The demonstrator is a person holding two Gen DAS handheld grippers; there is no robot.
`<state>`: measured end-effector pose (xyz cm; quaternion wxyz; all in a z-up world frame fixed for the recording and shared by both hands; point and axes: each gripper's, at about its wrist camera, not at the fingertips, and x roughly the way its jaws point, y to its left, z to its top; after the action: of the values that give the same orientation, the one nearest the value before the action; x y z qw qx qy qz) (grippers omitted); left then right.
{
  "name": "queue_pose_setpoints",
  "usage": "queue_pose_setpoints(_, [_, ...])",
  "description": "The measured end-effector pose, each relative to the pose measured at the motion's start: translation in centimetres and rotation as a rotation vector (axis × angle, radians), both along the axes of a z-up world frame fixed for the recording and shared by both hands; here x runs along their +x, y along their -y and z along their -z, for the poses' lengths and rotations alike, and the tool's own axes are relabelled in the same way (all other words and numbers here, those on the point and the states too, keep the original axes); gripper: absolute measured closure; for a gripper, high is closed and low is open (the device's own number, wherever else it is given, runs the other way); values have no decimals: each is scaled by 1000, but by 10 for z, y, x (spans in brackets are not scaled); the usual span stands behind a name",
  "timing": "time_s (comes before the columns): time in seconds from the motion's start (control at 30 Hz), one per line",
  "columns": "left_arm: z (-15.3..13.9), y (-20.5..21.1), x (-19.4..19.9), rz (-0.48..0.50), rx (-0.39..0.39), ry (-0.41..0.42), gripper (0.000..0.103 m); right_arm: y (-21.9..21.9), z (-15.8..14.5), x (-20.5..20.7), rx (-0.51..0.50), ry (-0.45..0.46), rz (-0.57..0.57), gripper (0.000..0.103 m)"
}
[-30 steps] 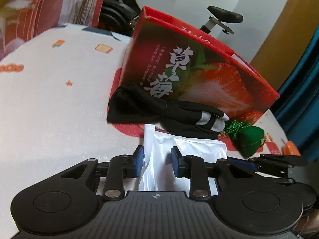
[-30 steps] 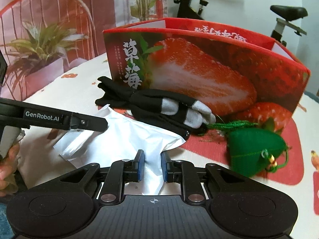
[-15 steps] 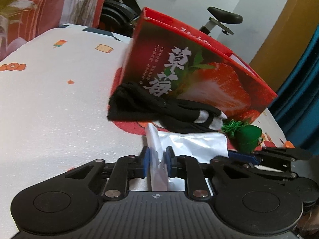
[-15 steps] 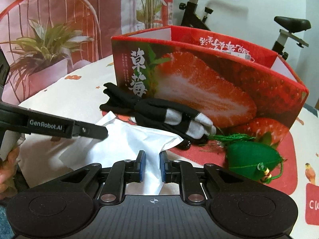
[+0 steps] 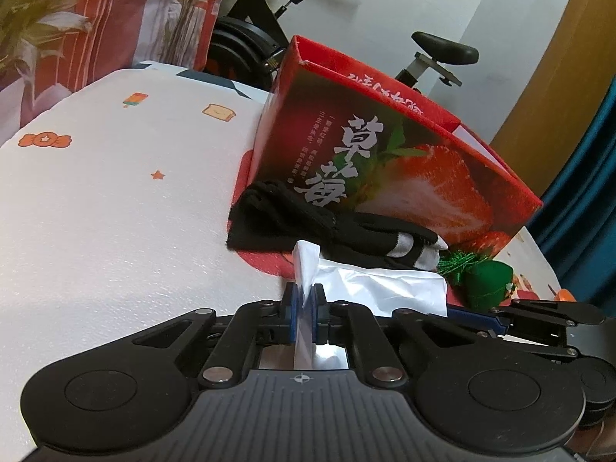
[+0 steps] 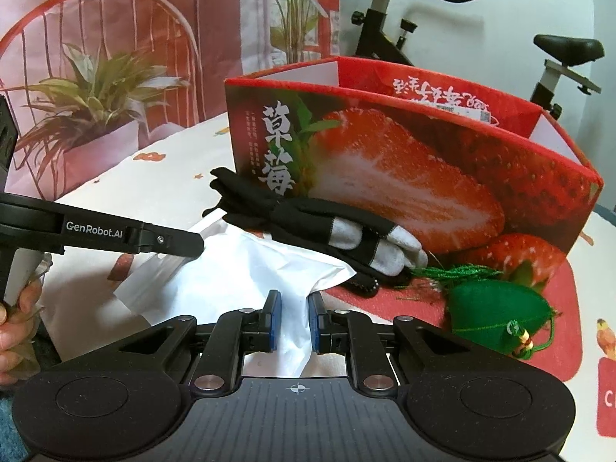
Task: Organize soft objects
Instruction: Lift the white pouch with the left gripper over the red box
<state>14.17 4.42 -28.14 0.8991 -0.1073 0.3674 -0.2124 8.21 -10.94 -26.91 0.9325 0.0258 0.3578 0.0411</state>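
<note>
A crumpled white plastic bag (image 5: 385,287) (image 6: 250,269) lies on the table in front of the red strawberry box (image 5: 385,161) (image 6: 404,177). My left gripper (image 5: 306,300) is shut on the bag's left edge, a fold sticking up between its blue pads. My right gripper (image 6: 294,310) is shut on the bag's near right corner. From the right wrist, the left gripper's arm (image 6: 134,236) reaches in over the bag's left end. Black-and-white gloves (image 5: 338,227) (image 6: 327,231) rest against the box. A green tasselled pouch (image 5: 485,279) (image 6: 500,308) sits to their right.
The table wears a white cloth (image 5: 115,192) with small cartoon prints. Behind the box stands an exercise bike (image 6: 404,11) (image 5: 435,50). A printed plant curtain (image 6: 115,77) hangs at the left, a blue curtain (image 5: 593,192) at the right. A person's hand (image 6: 15,315) shows at the left edge.
My left gripper's jaws closed onto the bag's left edge, bunching it into an upright fold. Both ends of the bag lifted slightly. The right gripper kept its hold.
</note>
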Motion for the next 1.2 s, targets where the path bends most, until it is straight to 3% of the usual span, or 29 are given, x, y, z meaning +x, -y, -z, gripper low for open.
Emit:
queue_pose_setpoints(0.43, [-5,-1,-2,-2,11,31,95,0,-3,1,-7,11,-5,89])
queue_pose_setpoints(1.2, [-90,3,1,-12,-40,245,95,15,-86,26,-81,186,-41,89])
